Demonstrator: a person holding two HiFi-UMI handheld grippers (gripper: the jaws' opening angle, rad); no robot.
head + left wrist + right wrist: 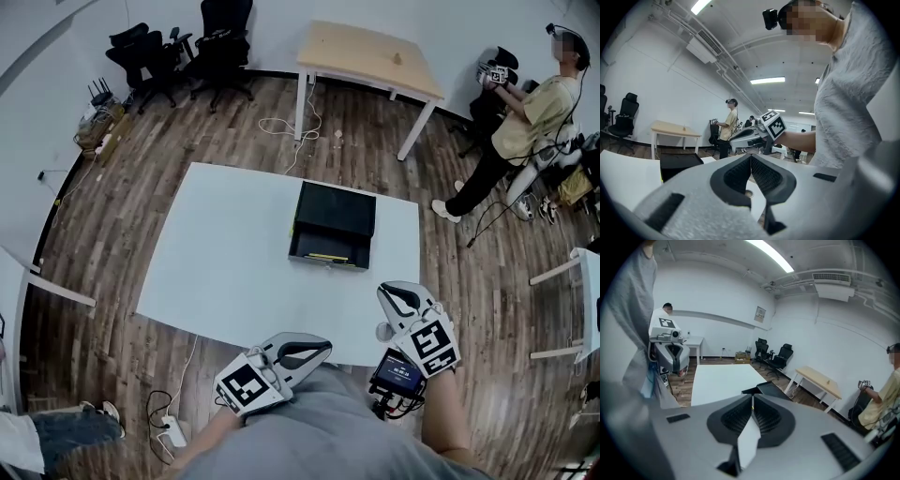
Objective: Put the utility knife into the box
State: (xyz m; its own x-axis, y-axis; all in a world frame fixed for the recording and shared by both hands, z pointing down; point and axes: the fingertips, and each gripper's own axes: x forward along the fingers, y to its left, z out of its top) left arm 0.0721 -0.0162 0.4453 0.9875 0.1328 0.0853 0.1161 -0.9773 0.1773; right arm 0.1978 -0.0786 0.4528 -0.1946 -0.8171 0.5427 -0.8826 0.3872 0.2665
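The white table (216,262) is bare except for the black box (336,217), which sits open toward its far right part. Both tools hang at the near edge, close to the person's body and well apart from the box. The left gripper (325,347) has its ribbed pads pressed together with nothing between them. The right gripper (386,292) is likewise closed and empty, with only table showing past its tips. A thin yellow strip along the front compartment of the box is most likely the utility knife (328,255), lying flat inside against the near wall. If so, the placing looks done and what remains is to back away cleanly. It would be best to keep both claws high and clear of the box rim so it is not nudged, and to check that the knife lies fully below the wall, not propped on it. As for writing, each marker cube (433,345) carries only black-and-white square patterns. The small screen (398,375) under the right tool and the wall notice (761,313) are too small to read.
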